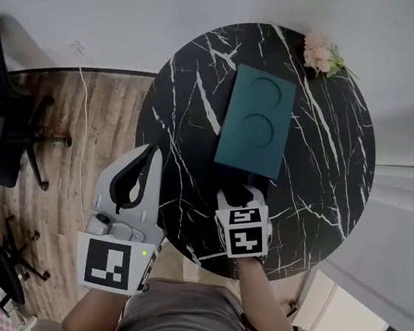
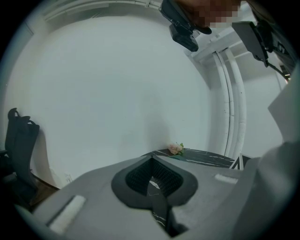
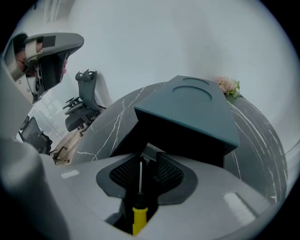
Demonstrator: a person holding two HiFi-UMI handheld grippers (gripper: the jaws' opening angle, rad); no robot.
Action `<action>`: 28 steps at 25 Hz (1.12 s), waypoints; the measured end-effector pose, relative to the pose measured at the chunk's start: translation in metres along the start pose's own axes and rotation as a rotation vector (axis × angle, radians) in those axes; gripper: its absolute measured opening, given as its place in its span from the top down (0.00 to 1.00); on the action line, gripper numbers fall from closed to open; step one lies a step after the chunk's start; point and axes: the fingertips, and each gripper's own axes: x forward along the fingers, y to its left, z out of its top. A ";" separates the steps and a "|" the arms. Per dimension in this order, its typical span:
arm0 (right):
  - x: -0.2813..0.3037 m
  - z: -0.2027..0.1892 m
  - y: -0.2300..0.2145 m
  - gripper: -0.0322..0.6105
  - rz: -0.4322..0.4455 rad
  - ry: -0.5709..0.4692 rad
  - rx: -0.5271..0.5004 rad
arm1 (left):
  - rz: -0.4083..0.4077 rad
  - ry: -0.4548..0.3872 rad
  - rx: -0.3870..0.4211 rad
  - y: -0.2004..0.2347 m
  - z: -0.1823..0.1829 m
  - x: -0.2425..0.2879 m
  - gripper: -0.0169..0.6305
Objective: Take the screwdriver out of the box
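Found the screwdriver (image 3: 139, 197) lying lengthwise between the jaws of the right gripper (image 3: 143, 165), thin steel shaft toward the dark open near end of the teal box (image 3: 187, 110), yellow handle (image 3: 137, 218) back in the throat of the jaws. Saw those jaws standing wide apart, with a clear gap either side of the shaft and no pad pressing on it. Could not tell whether it rested on the table (image 1: 324, 182) or on part of the gripper. Looked all but clear of the box, tip just at its mouth. Saw nothing of it in the head view, hidden under the right gripper at the box's near end. Held the left gripper (image 1: 151, 155) off to the side beyond the table's edge, over the wooden floor (image 1: 63, 122), jaws together at the tips with nothing between them. Noted a small bunch of flowers (image 1: 322, 57) at the far rim, well apart from the work.

Judged the screwdriver light and rigid, hardly breakable, but awkward: thin, round and smooth along the shaft, apt to roll or pivot if pinched there. Reckoned the handle the better hold, being thicker and likely less slippery, with the pads closed across its width near the black collar to stop any nose-down tipping on lifting. Expected to need little closing force.
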 end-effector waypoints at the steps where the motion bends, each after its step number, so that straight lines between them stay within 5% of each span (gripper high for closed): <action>1: 0.000 0.000 0.000 0.74 0.001 -0.001 -0.001 | 0.000 0.000 0.000 0.000 0.000 -0.001 0.97; 28: -0.006 -0.012 0.007 0.89 0.010 -0.037 -0.025 | -0.011 -0.004 0.020 -0.011 0.002 -0.007 0.97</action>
